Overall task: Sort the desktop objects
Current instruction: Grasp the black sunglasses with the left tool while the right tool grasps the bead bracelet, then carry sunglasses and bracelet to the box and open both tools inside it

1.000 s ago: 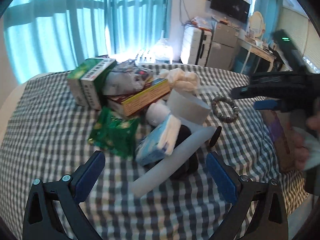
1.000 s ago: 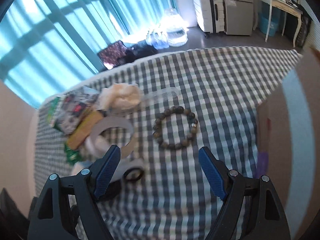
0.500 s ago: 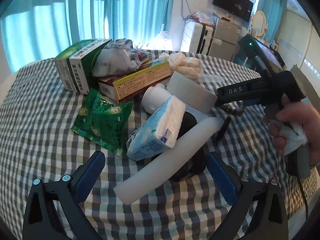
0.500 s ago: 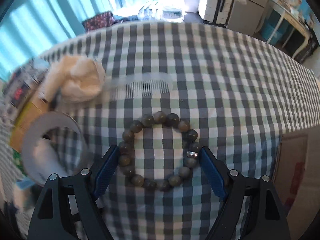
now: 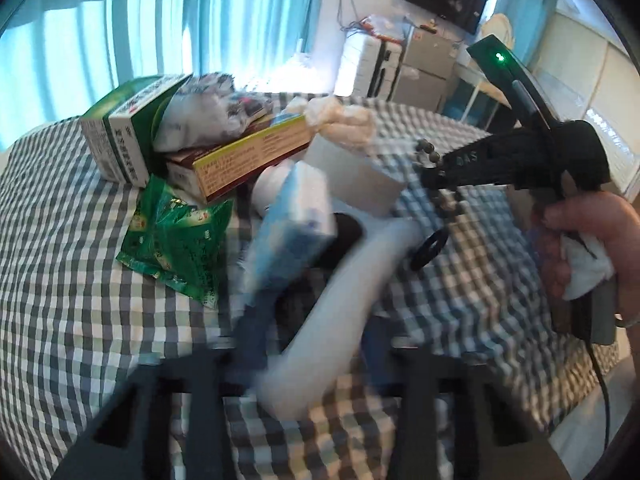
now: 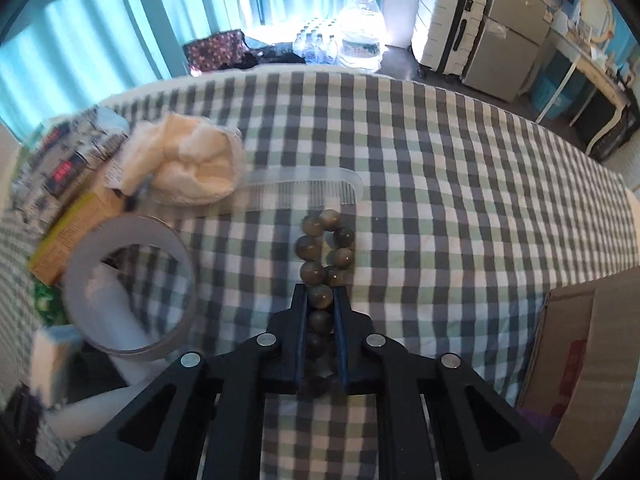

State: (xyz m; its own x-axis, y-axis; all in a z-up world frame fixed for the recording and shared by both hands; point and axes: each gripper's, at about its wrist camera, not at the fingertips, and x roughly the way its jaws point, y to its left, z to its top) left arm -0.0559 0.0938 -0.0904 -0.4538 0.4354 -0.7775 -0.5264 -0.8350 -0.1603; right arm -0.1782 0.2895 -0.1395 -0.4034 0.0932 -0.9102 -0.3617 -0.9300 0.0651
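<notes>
A blurred white tube [image 5: 340,312] lies across the checked cloth, and my left gripper [image 5: 312,336] is closing its jaws on the tube's near end, a finger touching each side. A blue and white tissue pack [image 5: 296,220] leans on the tube. My right gripper [image 6: 320,292] is closing on a bracelet [image 6: 308,246] of grey-brown beads, squeezed into a narrow loop between the pads. In the left wrist view a hand [image 5: 580,232] holds the right gripper [image 5: 434,184], with the bracelet's beads [image 5: 430,152] at its tip.
A green packet [image 5: 176,240], a green and white box [image 5: 124,140] and a yellow box [image 5: 248,156] are piled at the left. A tape roll [image 6: 128,292], a clear comb [image 6: 296,188] and a cream cloth [image 6: 188,164] lie nearby. A cardboard box [image 6: 580,352] stands at the right edge.
Both grippers went from wide open to closed in: the left onto the white tube, the right down over the bracelet, which is now pinched from a round ring into a narrow loop.
</notes>
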